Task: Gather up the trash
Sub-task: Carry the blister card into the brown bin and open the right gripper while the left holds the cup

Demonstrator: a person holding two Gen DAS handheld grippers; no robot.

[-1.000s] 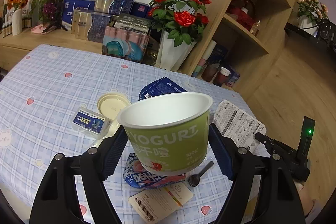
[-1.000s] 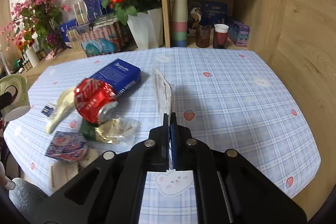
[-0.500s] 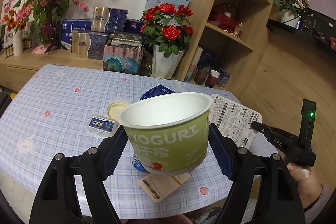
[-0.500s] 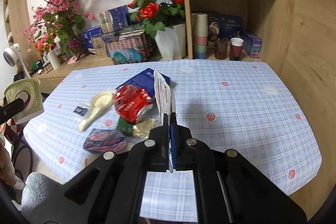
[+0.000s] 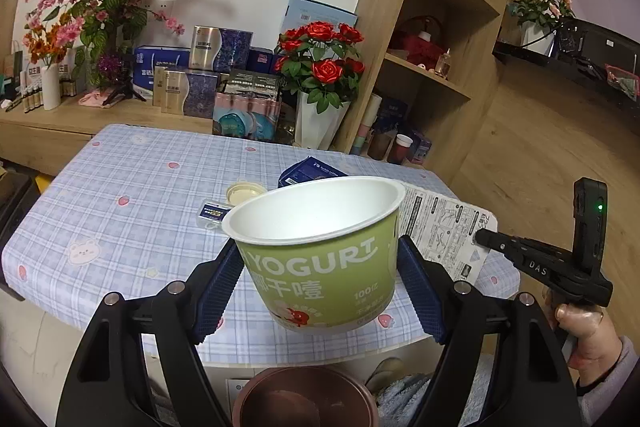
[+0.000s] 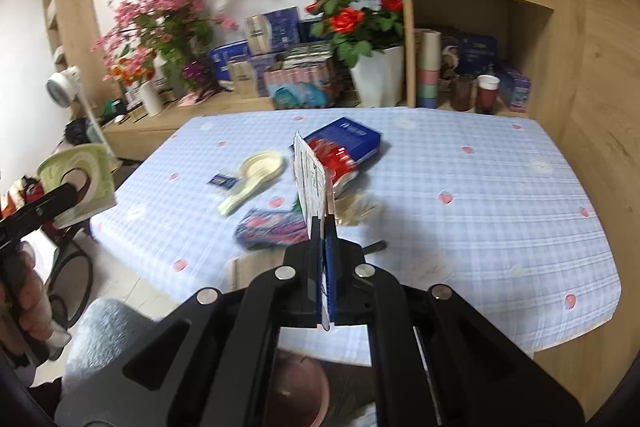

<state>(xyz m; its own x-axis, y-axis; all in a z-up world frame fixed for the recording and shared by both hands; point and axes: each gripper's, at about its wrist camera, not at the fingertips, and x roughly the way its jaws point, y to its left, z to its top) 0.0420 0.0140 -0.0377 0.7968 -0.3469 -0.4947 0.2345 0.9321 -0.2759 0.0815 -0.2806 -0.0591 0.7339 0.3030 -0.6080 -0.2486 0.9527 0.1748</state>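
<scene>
Both grippers have pulled back off the worktop [image 5: 120, 227] since a second ago, and a brown round bin [image 5: 304, 403] has come into sight on the floor just below its near edge. The left gripper [image 5: 320, 267] has its jaws clenched on the sides of an empty green yogurt cup [image 5: 320, 255], held upright in the air past the near edge, above the bin. The right gripper [image 6: 324, 251] has its jaws pinched tight on a printed paper leaflet [image 6: 310, 183], which stands on edge above the jaws; the bin's rim [image 6: 300, 383] shows below this gripper too. Judging by this, both pieces of trash are close to being dropped, and the next move is probably to lower each over the bin and let go. More rubbish lies near the worktop's near-left part: a crushed red can [image 6: 334, 163] resting against a dark blue box [image 6: 346, 141], a cream lid and scoop [image 6: 256, 173], a small blue-labelled packet [image 6: 221, 181], a crumpled blue and pink wrapper [image 6: 272, 231] and some clear plastic film [image 6: 356, 209]. A white pot of red roses [image 5: 320, 95] stands beyond the far edge, well clear. The two grippers are near each other over one small bin, so they could bump.
</scene>
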